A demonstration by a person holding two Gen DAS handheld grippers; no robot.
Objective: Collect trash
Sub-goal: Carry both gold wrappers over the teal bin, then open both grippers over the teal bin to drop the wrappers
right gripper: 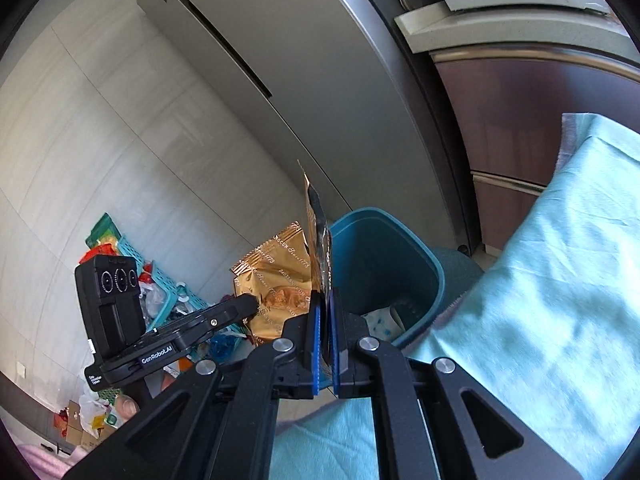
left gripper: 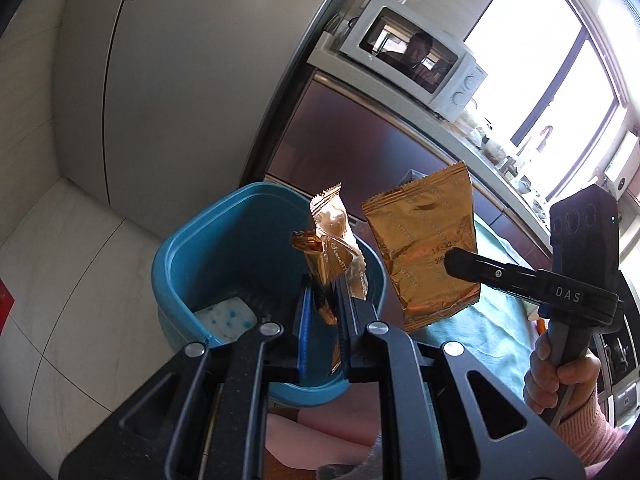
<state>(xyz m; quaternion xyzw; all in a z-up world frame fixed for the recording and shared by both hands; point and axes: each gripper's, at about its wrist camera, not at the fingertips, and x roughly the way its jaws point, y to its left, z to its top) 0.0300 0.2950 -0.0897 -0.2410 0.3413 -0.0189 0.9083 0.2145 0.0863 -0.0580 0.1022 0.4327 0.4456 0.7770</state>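
Above the bin (left gripper: pixel 176 248) rim, open inside, left gripper (left gripper: pixel 322 300) pinches a crumpled wrapper (left gripper: pixel 336 252); right gripper (right gripper: pixel 325 320) clamps a flat wrapper (right gripper: pixel 318 232); both upright.

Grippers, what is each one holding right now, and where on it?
Left gripper pinches a crumpled gold wrapper at its lower end; right gripper pinches a flat gold wrapper near its lower edge.

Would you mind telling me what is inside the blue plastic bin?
At the bottom of the blue plastic bin lies a white piece with blue spots. The left gripper and its crumpled gold wrapper cover the rest of the floor.
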